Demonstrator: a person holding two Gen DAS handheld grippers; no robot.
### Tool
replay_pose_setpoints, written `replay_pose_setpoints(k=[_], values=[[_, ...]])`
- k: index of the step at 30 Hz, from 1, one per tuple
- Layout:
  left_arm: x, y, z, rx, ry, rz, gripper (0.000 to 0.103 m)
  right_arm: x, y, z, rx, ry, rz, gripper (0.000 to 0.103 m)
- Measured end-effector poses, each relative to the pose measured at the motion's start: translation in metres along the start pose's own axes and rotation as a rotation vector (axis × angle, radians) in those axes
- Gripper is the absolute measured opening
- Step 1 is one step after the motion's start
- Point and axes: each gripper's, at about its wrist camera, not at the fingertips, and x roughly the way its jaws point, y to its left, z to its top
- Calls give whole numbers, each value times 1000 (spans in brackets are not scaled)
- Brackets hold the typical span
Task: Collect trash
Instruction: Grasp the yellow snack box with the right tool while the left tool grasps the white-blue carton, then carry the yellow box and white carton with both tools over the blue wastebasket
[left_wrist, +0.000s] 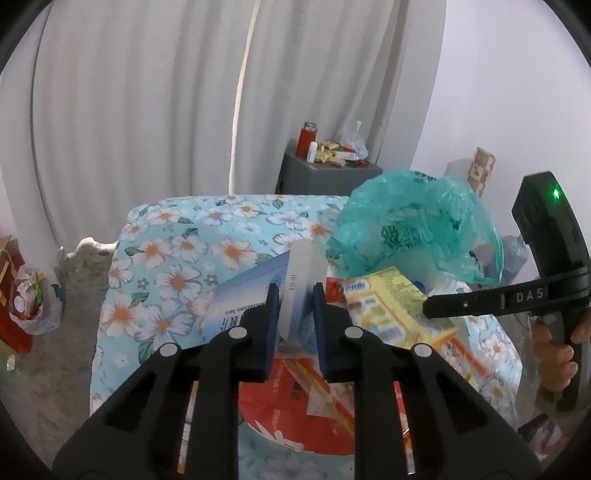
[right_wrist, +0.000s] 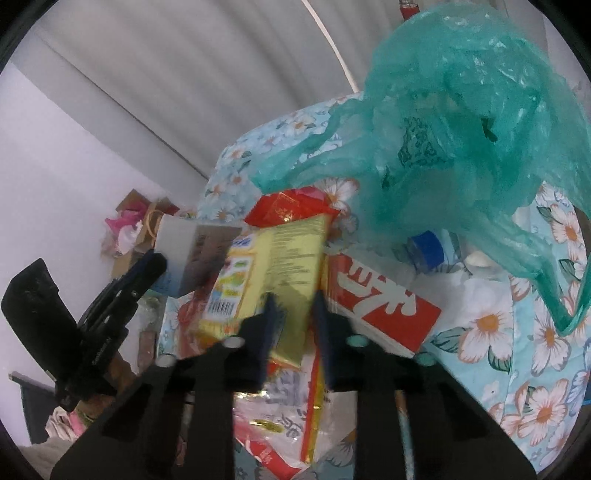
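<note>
Pinched upright between the pads of the left tool (left_wrist: 294, 295): a small white and pale-blue box (left_wrist: 299, 273), narrow end up, with tiny print too blurred to read fully. Lifted above a heap of trash on a floral blue cloth (left_wrist: 173, 258). Just right of it, a yellow snack box (left_wrist: 388, 306) with a barcode and small unreadable text. Clamped on that yellow snack box by its near end: the right tool (right_wrist: 293, 308), marked "DAS" on its side in the left view. Beneath, a red and white packet (right_wrist: 384, 299) with large white characters. Behind, a crumpled green plastic bag (right_wrist: 454, 122), open and printed with dark characters.
</note>
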Motion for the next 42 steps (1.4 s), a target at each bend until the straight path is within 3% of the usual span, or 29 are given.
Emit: replay_pose_setpoints(k=[11, 18, 29, 32, 37, 42], values=[[-23, 12, 10, -55, -82, 34, 11, -39, 26, 3, -114, -174, 68, 7], [-55, 9, 28, -39, -165, 75, 8, -71, 36, 5, -154, -277, 108, 7], [-123, -48, 62, 81, -330, 102, 8, -149, 8, -22, -121, -451, 170, 6], [-137, -77, 76, 119, -363, 67, 8, -181, -10, -39, -99, -532, 158, 6], [-138, -134, 93, 177, -355, -49, 8, -230, -54, -74, -17, -643, 96, 6], [-108, -201, 105, 225, -268, -225, 8, -279, -121, -117, 132, -746, -24, 6]])
